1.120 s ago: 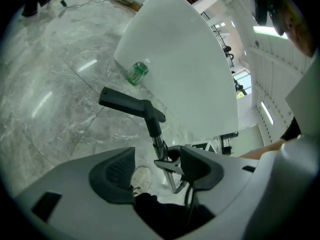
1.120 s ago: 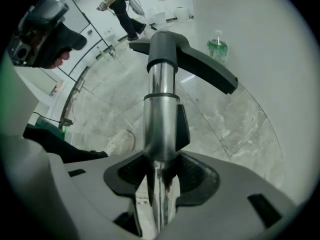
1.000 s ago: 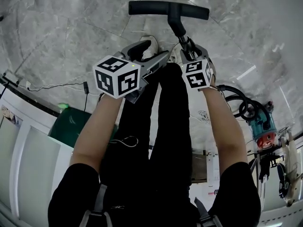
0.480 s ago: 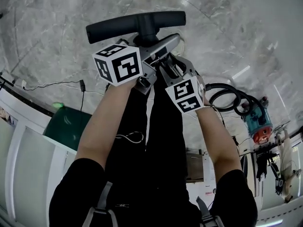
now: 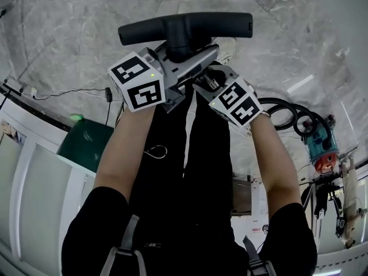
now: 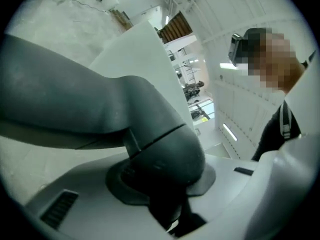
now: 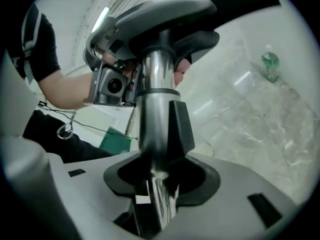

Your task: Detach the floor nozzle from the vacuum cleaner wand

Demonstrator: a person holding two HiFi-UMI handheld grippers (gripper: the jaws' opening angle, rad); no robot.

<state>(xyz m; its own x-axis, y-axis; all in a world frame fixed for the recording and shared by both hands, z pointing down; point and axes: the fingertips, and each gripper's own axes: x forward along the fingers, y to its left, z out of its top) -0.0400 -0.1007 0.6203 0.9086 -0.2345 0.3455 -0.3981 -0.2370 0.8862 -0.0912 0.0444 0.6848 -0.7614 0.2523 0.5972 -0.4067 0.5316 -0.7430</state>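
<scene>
The black T-shaped floor nozzle [image 5: 184,26] is lifted off the marble floor, in front of the person's legs. My left gripper [image 5: 192,59] is round the nozzle's dark neck [image 6: 160,154], its jaws closing, and the neck sits in the pad notch. In the left gripper view the neck fills the space between the jaws of that gripper [image 6: 165,194]. My right gripper [image 5: 210,79] is shut on the chrome wand [image 7: 155,99] just below its black collar [image 7: 182,124]. Seen from the right gripper [image 7: 160,189], the nozzle [image 7: 165,9] spreads above the wand's end.
A teal canister vacuum [image 5: 320,148] with its coiled black hose [image 5: 284,117] lies at the right. At the left run white cabinets [image 5: 29,188], a green object [image 5: 86,142] and a thin cable [image 5: 63,92]. A green bottle [image 7: 270,64] stands on the floor.
The nozzle came up off the floor with the right gripper on the wand. The left gripper moved from beside the shoe onto the nozzle's neck and closed there.
</scene>
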